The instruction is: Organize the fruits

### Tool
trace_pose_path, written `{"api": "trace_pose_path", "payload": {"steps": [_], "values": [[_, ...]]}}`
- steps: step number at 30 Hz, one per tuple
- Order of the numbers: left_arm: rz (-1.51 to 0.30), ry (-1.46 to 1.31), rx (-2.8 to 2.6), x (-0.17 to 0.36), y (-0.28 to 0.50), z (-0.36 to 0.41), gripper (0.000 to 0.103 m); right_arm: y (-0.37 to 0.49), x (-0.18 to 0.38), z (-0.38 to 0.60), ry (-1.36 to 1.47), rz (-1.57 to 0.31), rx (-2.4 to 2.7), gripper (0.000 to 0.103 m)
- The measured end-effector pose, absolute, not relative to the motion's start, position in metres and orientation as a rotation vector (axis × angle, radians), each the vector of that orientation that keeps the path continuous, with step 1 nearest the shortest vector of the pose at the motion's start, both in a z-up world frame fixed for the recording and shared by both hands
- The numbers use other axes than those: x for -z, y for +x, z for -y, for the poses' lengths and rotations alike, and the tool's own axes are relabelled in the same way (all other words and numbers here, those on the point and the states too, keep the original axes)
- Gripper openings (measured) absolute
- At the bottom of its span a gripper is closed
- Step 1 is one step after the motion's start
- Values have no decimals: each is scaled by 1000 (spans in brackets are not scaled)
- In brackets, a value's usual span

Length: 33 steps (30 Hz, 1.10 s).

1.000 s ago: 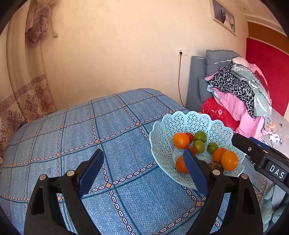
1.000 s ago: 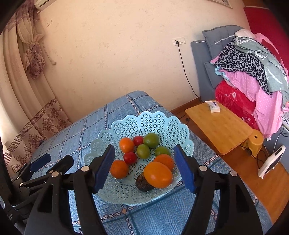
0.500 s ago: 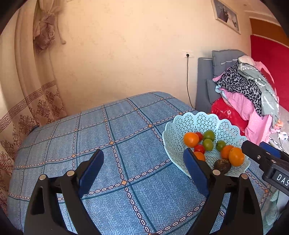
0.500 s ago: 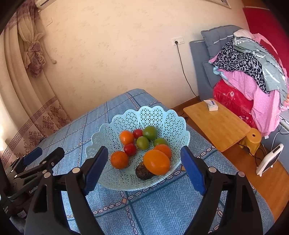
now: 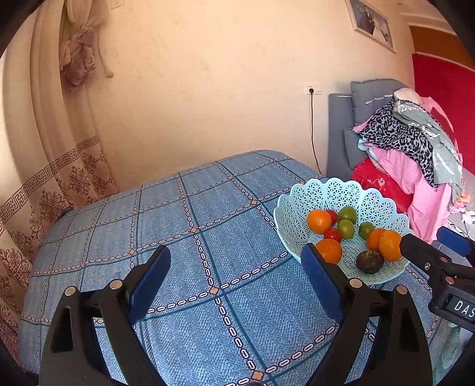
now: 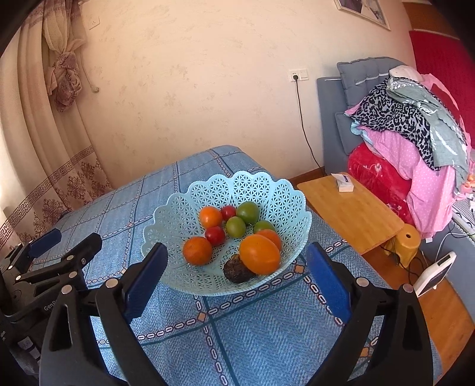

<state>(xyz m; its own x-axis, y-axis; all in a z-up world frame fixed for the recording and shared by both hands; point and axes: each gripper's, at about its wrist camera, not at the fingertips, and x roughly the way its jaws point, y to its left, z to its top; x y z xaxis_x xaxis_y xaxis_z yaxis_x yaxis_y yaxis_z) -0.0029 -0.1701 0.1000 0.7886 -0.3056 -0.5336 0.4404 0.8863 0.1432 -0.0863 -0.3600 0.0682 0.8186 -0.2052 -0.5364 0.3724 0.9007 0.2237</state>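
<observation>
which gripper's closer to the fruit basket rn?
Right. The right gripper hangs open, facing the fruit basket, which sits between its fingers in view. The left gripper is open over bare tablecloth, the basket off to its right.

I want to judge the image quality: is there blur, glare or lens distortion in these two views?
Left wrist view: sharp, warm daylight, no strong glare; the fisheye bends the wall picture and darkens the corners. Right wrist view: also sharp; the basket and fruits are evenly lit, and the wooden table looks curved towards the edge.
</observation>
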Motion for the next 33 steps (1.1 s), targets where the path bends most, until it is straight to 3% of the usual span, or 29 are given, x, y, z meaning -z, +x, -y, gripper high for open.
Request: {"api": "trace_pose_path", "payload": {"steps": [33], "values": [[-546,325,396,-80,-9,177,89,-84,-45,358,200,-623,484,100]]}}
